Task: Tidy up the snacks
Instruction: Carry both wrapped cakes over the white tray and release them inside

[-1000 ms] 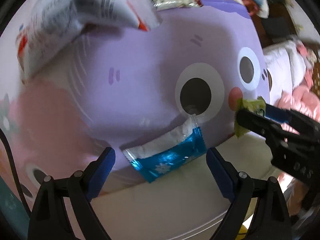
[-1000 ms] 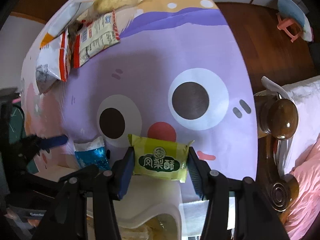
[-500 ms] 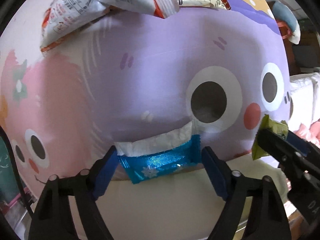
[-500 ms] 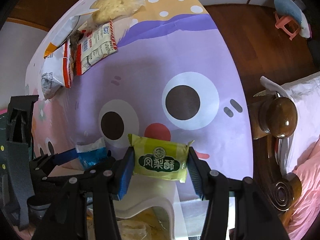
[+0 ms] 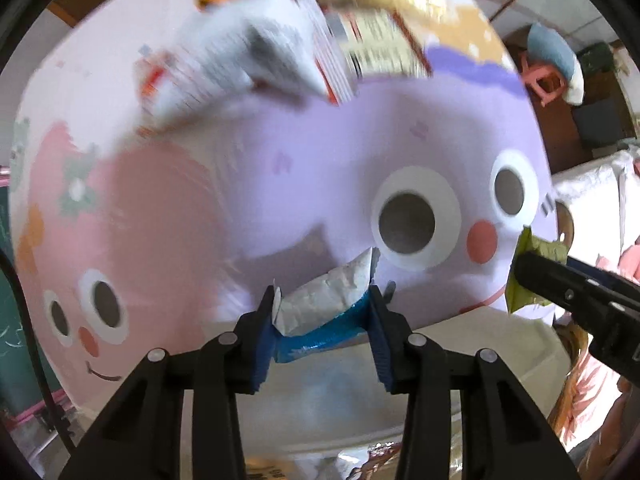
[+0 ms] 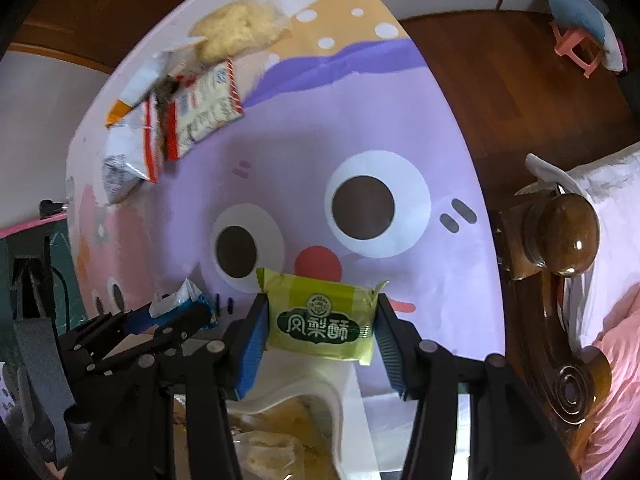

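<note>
Lilac and pink cartoon faces cover the cloth [image 6: 304,152] spread over the round bench [image 5: 96,80], the largest thing in both views; at its far edge lies a heap of snack bags [image 6: 176,120], white with red and orange trim, with a clear bag of pale crisps [image 6: 236,30] just behind them; at the near edge stands a white bin [image 6: 316,394] with pale packets inside; the left hand-held gripper [image 5: 322,330] has just been closing and now pinches a small blue and white snack packet [image 5: 320,312] end to end between its blue pads, the packet crumpled and raised off the cloth; the right hand-held gripper [image 6: 320,334] stands half closed, its pads pressed on both short ends of a yellow-green pastry packet [image 6: 322,320] with dark green lettering, held above the bin's rim, just beside the left one.
</note>
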Demonstrator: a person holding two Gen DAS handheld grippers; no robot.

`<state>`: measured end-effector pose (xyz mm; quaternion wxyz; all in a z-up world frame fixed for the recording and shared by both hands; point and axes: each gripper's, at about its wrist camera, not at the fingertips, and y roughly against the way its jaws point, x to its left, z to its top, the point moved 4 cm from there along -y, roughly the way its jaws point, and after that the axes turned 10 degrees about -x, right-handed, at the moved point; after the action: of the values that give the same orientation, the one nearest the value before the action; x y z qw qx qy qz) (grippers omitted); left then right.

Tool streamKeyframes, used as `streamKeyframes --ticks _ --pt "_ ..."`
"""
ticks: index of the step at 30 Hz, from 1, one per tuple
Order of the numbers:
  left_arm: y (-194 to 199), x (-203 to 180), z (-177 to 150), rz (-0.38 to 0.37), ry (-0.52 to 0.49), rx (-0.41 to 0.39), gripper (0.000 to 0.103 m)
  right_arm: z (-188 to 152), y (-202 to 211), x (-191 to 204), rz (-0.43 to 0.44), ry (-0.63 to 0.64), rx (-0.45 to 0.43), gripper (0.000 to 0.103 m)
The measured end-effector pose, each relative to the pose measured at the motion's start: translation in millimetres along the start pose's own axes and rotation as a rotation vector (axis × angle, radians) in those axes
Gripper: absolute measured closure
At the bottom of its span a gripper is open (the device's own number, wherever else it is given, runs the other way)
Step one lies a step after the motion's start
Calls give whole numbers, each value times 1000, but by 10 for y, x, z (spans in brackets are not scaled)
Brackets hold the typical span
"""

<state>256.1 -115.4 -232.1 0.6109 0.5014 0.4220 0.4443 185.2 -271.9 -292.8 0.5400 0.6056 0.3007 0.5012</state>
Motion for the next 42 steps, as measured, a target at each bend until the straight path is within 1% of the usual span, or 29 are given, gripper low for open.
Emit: streamKeyframes --ticks 2,4,5,6,7,8,9,10,11,13,17,21,23,26,28,32,35,40,41,42 --pt "195 83 27 -1 16 -39 63 13 102 51 20 6 -27 52" --pt "491 265 43 -2 25 -94 63 21 223 111 38 16 -56 52" --pt "594 342 -37 -2 25 -117 63 21 285 145 47 23 -70 52" --pt "723 399 -34 0 25 -141 63 18 355 184 57 32 -82 52" --pt "829 475 -123 -2 25 -169 63 12 444 236 65 45 -98 52" --pt "907 470 -163 -5 24 -193 63 0 540 296 72 63 -115 52" --pt "1093 502 -216 -7 23 -220 63 -22 643 356 79 80 -132 52" --pt "1101 531 -239 -8 22 -239 63 -39 737 411 87 95 -147 52" --pt "1052 473 -248 -9 22 -258 63 -63 826 458 94 111 -161 52" --pt "1260 558 -319 -16 22 -305 63 -145 1061 586 110 154 -198 52" --pt "1725 691 -671 -12 27 -390 63 -367 1503 779 141 247 -273 52" --pt "1983 719 -949 4 41 -468 63 -657 1906 929 163 321 -342 52" --pt "2163 724 -1127 17 43 -511 63 -774 2031 976 176 341 -363 52" --pt "2275 681 -1317 35 46 -549 62 -993 2208 1045 184 387 -402 52" --pt "2329 648 -1450 60 39 -574 62 -1137 2277 1089 181 421 -422 52" --pt "2315 582 -1648 94 26 -596 62 -1404 2278 1145 169 478 -441 52" --pt "2246 529 -1776 119 16 -600 62 -1546 2180 1132 148 497 -430 51" --pt "2116 471 -1928 122 4 -581 60 -1709 1998 1085 133 505 -373 51" --pt "2103 465 -1954 124 2 -577 60 -1739 1961 1082 127 509 -363 50" --pt "2090 463 -1973 128 4 -575 54 -1764 1933 1083 121 510 -356 49"
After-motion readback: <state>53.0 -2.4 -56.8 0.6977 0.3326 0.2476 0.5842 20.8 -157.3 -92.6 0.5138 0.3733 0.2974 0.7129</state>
